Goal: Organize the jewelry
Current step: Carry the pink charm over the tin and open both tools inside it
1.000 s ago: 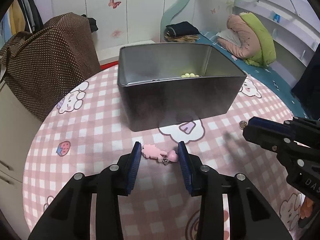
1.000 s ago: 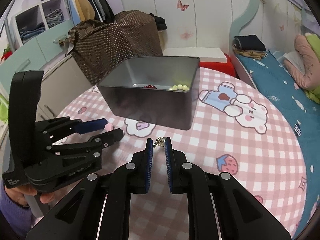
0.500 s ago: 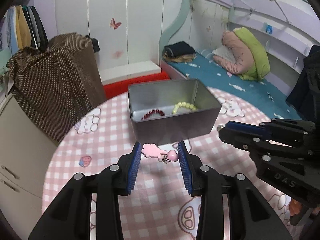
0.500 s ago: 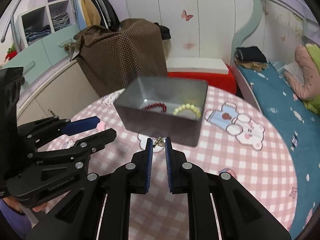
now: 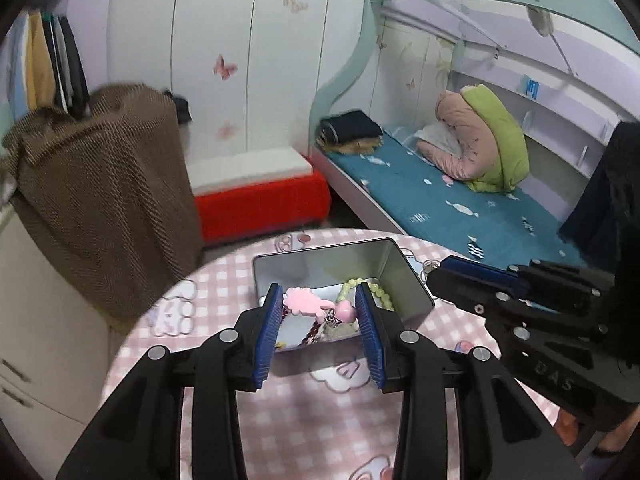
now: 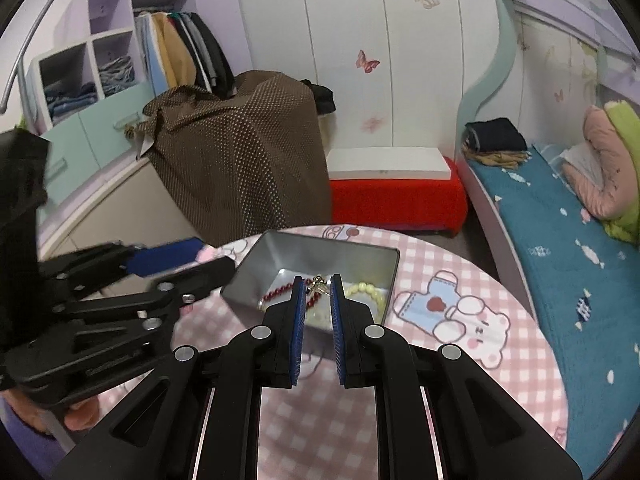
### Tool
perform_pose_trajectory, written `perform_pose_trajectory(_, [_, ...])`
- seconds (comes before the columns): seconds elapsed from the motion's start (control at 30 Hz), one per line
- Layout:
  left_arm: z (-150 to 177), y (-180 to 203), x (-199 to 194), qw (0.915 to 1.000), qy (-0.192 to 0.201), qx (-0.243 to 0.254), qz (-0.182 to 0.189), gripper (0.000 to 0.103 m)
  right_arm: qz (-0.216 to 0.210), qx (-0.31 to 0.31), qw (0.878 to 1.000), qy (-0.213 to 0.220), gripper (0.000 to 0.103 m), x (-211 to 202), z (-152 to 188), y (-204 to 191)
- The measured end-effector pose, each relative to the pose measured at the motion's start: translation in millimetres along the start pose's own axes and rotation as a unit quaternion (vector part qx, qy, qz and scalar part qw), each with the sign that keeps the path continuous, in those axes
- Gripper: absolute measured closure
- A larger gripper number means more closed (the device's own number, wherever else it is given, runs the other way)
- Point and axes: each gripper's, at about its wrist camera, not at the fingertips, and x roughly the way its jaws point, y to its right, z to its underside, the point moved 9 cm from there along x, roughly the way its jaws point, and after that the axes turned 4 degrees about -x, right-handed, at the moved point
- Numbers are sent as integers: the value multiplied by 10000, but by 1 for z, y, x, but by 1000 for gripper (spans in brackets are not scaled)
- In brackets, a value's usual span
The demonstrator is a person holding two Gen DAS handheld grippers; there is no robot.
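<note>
My left gripper (image 5: 318, 306) is shut on a pink charm (image 5: 316, 305) and holds it in the air above the open metal tin (image 5: 404, 276). My right gripper (image 6: 317, 294) is shut on a small metal earring (image 6: 318, 283), also held above the tin (image 6: 256, 268). Inside the tin lie a red bead bracelet (image 6: 276, 293) and a pale green bead bracelet (image 6: 368, 292). Each gripper shows in the other's view, the right one (image 5: 436, 276) beside the tin's right edge, the left one (image 6: 224, 264) at its left edge.
The tin stands on a round table with a pink checked cloth (image 6: 460, 360). Behind it are a brown dotted bag (image 6: 240, 160), a red and white bench (image 6: 392, 192), a bed (image 6: 560, 248) on the right and wardrobes at the back.
Both grippers have risen well above the table with their items and now hang over the tin; its inside with both bracelets has come into view.
</note>
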Motion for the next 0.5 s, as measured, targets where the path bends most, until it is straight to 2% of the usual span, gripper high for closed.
perform_pose_trajectory(0.27, [9,-9,52,9979,-534,-328,163,67,-40,212,9994,-270,90,37,3,20])
perform_pose_trajectory(0.5, [14,-6,63,9976,-631,-255,140,67,-65,326,9985,-446,90,57,14,25])
